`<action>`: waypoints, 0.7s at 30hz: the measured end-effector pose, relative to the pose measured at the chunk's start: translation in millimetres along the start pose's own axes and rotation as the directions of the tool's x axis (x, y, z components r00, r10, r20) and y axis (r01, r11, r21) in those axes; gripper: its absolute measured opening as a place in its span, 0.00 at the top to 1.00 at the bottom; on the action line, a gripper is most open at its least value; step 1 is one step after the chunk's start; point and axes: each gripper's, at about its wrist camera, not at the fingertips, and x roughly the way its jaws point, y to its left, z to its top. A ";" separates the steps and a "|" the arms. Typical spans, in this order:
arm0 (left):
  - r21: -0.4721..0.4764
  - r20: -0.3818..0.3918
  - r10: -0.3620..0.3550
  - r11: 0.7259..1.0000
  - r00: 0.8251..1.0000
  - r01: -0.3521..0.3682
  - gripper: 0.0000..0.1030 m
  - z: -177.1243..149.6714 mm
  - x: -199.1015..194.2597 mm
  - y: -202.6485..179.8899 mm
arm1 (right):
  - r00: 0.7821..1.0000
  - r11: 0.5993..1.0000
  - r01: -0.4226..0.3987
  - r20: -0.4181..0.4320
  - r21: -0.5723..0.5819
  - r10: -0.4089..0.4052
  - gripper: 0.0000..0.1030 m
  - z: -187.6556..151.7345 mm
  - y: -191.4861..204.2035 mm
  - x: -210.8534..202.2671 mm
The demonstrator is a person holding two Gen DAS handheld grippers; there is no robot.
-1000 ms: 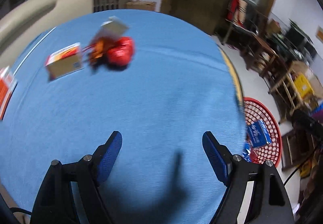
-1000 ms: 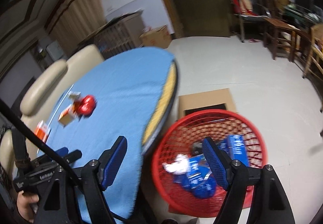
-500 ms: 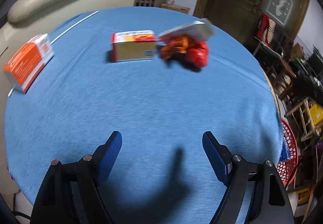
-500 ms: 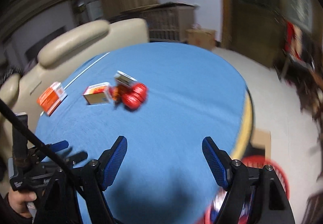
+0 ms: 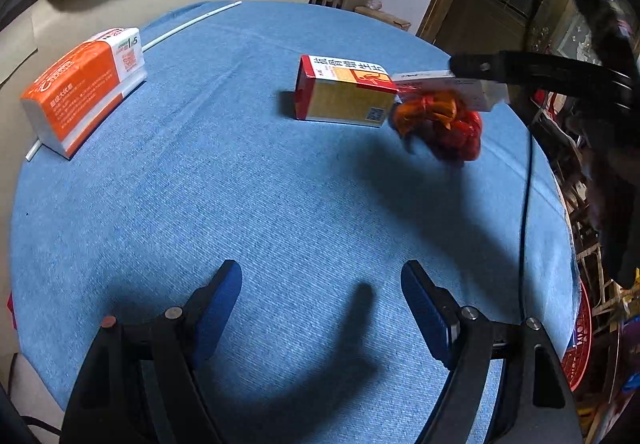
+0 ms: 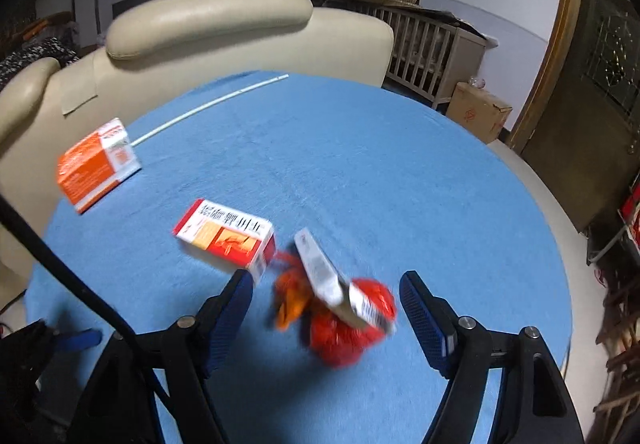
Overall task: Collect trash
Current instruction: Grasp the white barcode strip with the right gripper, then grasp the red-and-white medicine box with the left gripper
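While tilted down over the table [image 5: 280,204]:
Left hand-held gripper [image 5: 322,296]: jaws apart, empty.
Right hand-held gripper [image 6: 326,304]: jaws just narrowing, pads clear of the red bag [image 6: 348,328] and flat carton [image 6: 332,280] lying between them.

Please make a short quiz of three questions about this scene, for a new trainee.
1. True or false: the right gripper is already clamped on the red crumpled wrapper.
2. Which thing lies farthest from the wrapper? A) the red and yellow box B) the orange and white box C) the flat white box
3. Fill in: the flat white box rests tilted on top of the ______.

Key
1. False. Its jaws have just been closing, but the pads stand on both sides of the wrapper without touching it.
2. B.
3. Red crumpled wrapper.
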 end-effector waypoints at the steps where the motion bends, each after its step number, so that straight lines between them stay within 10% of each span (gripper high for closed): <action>1: 0.000 -0.002 0.000 1.000 1.000 0.000 0.20 1.0 1.5 0.0 | 1.000 1.000 0.001 -0.016 0.001 -0.001 0.53 3.3 -0.1 7.0; 7: 0.011 -0.003 0.001 1.000 1.000 -0.001 0.20 8.4 8.1 -3.9 | 0.998 0.995 -0.046 -0.047 0.084 0.050 0.82 -0.8 -16.6 25.5; 21: 0.044 0.047 0.052 0.998 0.998 -0.054 0.20 72.0 19.1 -22.4 | 0.973 0.889 -0.212 0.169 0.405 0.155 0.83 -94.9 -77.8 -74.7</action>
